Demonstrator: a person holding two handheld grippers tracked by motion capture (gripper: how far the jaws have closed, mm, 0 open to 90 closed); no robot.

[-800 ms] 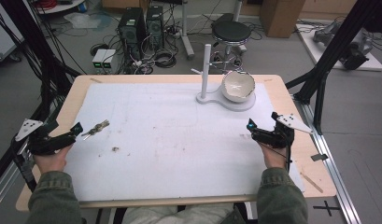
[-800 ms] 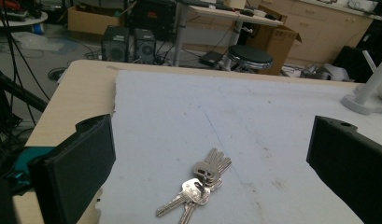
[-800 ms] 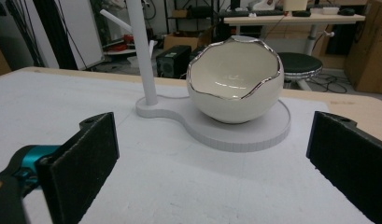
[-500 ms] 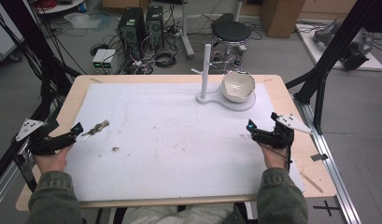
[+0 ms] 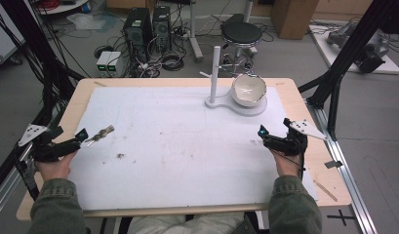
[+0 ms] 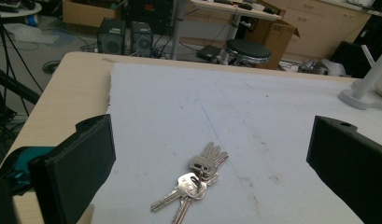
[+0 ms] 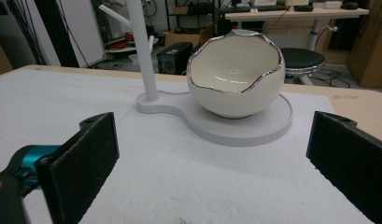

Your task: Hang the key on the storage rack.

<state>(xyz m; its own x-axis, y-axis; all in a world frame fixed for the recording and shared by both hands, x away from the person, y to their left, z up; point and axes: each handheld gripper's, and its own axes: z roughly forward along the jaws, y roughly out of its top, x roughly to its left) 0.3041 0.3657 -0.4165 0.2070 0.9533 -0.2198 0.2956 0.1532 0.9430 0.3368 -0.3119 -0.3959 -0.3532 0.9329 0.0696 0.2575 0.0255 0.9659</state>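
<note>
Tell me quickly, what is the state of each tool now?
Left tool: open, holding nothing, keys between its jaws.
Right tool: open, empty.

My wooden table (image 5: 75, 105), white mat (image 5: 187, 146) over it; on the mat, bunch of keys (image 5: 102, 133), white stand (image 5: 221, 100) bearing egg-shaped bowl (image 5: 249, 90)

A white mat (image 5: 187, 146) covers most of the wooden bench (image 5: 77, 100), with small dark crumbs (image 5: 120, 156) on its left part; beyond the bench, on the floor, stand two black computer towers (image 5: 148, 24), a round black stool (image 5: 242, 33) and a cardboard box (image 5: 294, 13).
</note>
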